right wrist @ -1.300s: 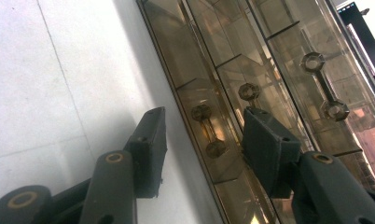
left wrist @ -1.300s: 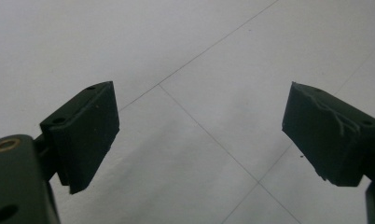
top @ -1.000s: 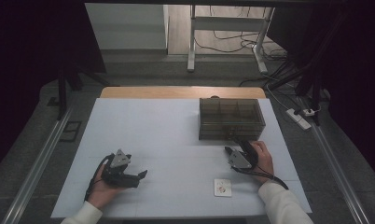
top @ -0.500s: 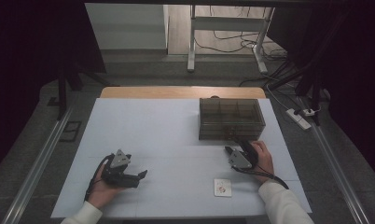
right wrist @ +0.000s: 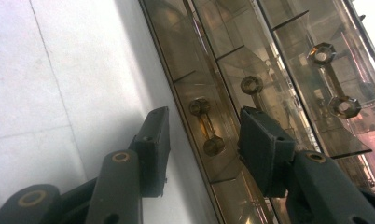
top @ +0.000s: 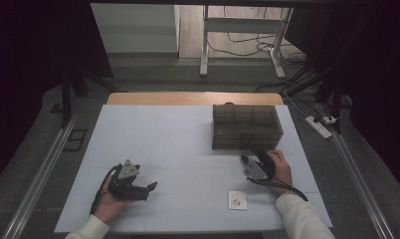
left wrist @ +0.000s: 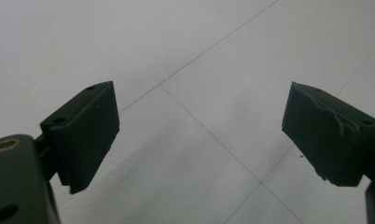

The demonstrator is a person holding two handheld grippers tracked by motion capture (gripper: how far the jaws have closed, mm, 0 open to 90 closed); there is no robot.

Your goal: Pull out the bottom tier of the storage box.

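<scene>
- Right tongs [top: 245,160] sit at the near side of the smoky clear drawer box [top: 246,126], their jaws partly spread and just now closing in, one on each side of a small brass-coloured handle [right wrist: 206,126] on the box front; the pads are not yet pressing on it.
- Seen from the right gripper view, that handle is a short bar with a knob at each end, and two more handles [right wrist: 334,79] of the same kind show on fronts farther along.
- That drawer box stands on the right half of the table [top: 178,144], toward its far edge, with dividers visible through its lid.
- Holding the right tongs, the person's right hand [top: 280,169] rests just near of the box.
- Near of that hand, a small white card [top: 237,200] lies flat on the table close to the near edge.
- Left tongs [top: 149,187] lie low over the near left part of the table in the left hand [top: 111,196], well apart from the box, with jaws spread wide and bare table between them.
</scene>
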